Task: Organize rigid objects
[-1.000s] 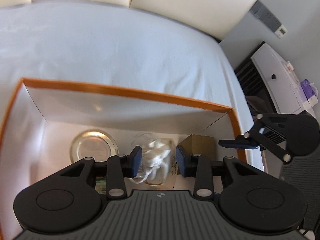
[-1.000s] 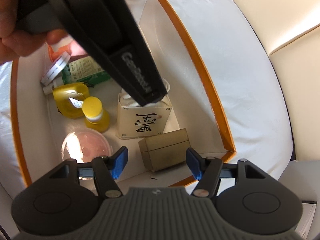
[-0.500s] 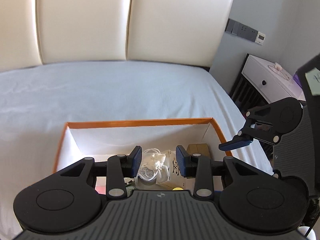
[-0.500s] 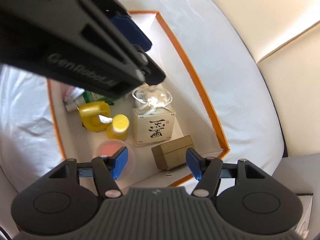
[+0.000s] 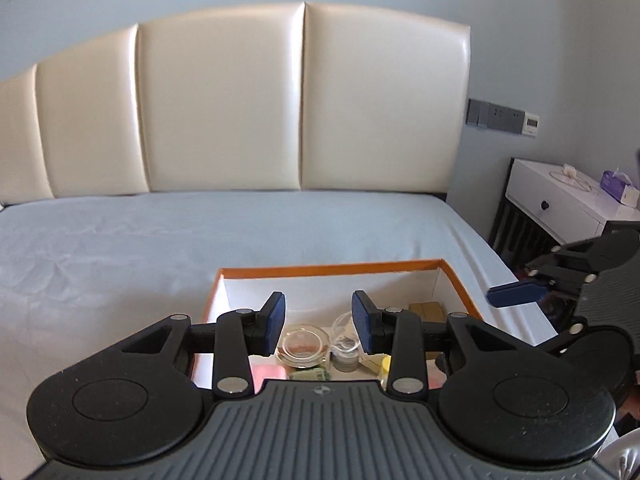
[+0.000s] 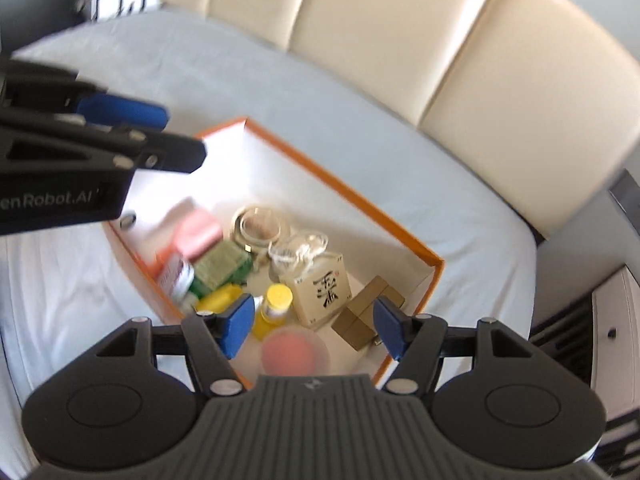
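Both claws lifted off the box (image 6: 344,194), perhaps bed-borne.

headboard (image 5: 300,96): cream, padded | wall (image 5: 520,20): grey-blue | nightstand (image 5: 560,200): white

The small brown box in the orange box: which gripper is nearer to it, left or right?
Right. The right gripper hangs open just above the brown box. The left gripper is open too, over the far corner of the orange box.
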`<state>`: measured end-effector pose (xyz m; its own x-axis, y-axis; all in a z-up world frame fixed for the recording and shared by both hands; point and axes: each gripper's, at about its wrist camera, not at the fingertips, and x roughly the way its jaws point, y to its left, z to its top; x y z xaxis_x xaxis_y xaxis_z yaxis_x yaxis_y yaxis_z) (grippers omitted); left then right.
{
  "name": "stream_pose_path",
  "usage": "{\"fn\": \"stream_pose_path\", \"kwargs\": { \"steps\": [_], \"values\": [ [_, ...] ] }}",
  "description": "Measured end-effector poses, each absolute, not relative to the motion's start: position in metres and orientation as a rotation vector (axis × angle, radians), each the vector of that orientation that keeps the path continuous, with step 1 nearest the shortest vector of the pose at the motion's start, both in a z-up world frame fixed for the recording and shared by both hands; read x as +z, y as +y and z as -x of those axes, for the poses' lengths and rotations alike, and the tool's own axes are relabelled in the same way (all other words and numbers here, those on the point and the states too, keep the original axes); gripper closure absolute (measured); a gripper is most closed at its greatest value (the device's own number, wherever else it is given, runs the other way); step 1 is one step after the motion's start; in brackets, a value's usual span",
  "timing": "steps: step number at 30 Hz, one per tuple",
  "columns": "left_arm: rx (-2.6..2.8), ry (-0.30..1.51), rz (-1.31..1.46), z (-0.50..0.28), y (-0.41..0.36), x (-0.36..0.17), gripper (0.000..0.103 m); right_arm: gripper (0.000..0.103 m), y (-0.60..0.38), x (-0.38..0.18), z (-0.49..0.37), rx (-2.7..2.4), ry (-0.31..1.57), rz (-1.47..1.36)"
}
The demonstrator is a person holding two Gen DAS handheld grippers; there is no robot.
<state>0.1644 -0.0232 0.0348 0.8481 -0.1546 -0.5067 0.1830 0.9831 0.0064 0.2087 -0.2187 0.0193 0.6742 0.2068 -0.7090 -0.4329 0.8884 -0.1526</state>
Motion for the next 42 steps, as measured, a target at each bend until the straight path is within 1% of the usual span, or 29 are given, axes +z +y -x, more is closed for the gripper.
{"fn": "stream_pose_path", "kwargs": {
  "steps": [4, 6, 8, 9, 11, 12, 14, 17, 19, 21, 23, 26, 33, 42],
  "values": [
    [-0.128, 0.455, 0.008, -0.145, -0.009, 0.029, 0.061, 0.032, -0.226, 0.026, -0.178, 0.252, 0.641, 0.169],
    [-0.111, 0.429, 0.016, -0.136, -0.004, 0.024, 0.060, 0.028, -0.232, 0.025, -0.164, 0.199, 0.597, 0.069],
    [-0.086, 0.405, 0.005, -0.129, -0.001, 0.018, 0.053, 0.024, -0.238, 0.019, -0.152, 0.146, 0.545, -0.016],
    [-0.075, 0.395, -0.007, -0.124, 0.001, 0.013, 0.052, 0.023, -0.241, 0.015, -0.146, 0.116, 0.522, -0.049],
    [-0.043, 0.375, -0.021, -0.114, 0.003, 0.003, 0.042, 0.020, -0.242, 0.003, -0.134, 0.040, 0.475, -0.093],
    [-0.033, 0.364, -0.023, -0.109, 0.002, -0.003, 0.040, 0.020, -0.242, -0.004, -0.129, 0.005, 0.458, -0.106],
    [-0.009, 0.346, -0.038, -0.100, 0.000, -0.016, 0.027, 0.018, -0.239, -0.018, -0.119, -0.041, 0.434, -0.124],
    [0.039, 0.307, -0.082, -0.088, -0.007, -0.030, 0.014, 0.018, -0.233, -0.035, -0.107, -0.097, 0.417, -0.134],
    [0.058, 0.302, -0.107, -0.082, -0.010, -0.035, 0.012, 0.017, -0.228, -0.043, -0.097, -0.114, 0.393, -0.126],
    [0.033, 0.304, -0.085, -0.078, -0.010, -0.036, 0.011, 0.014, -0.227, -0.051, -0.091, -0.106, 0.388, -0.134],
    [0.005, 0.318, -0.055, -0.077, -0.009, -0.038, 0.005, 0.011, -0.229, -0.056, -0.092, -0.087, 0.399, -0.164],
    [0.016, 0.363, -0.018, -0.081, -0.007, -0.043, 0.002, 0.010, -0.231, -0.061, -0.092, -0.101, 0.404, -0.178],
    [0.076, 0.468, -0.042, -0.091, -0.008, -0.055, 0.001, 0.008, -0.227, -0.068, -0.089, -0.081, 0.415, -0.166],
    [0.106, 0.494, -0.067, -0.090, -0.007, -0.061, 0.001, 0.007, -0.238, -0.072, -0.089, -0.114, 0.438, -0.229]
  ]
}}
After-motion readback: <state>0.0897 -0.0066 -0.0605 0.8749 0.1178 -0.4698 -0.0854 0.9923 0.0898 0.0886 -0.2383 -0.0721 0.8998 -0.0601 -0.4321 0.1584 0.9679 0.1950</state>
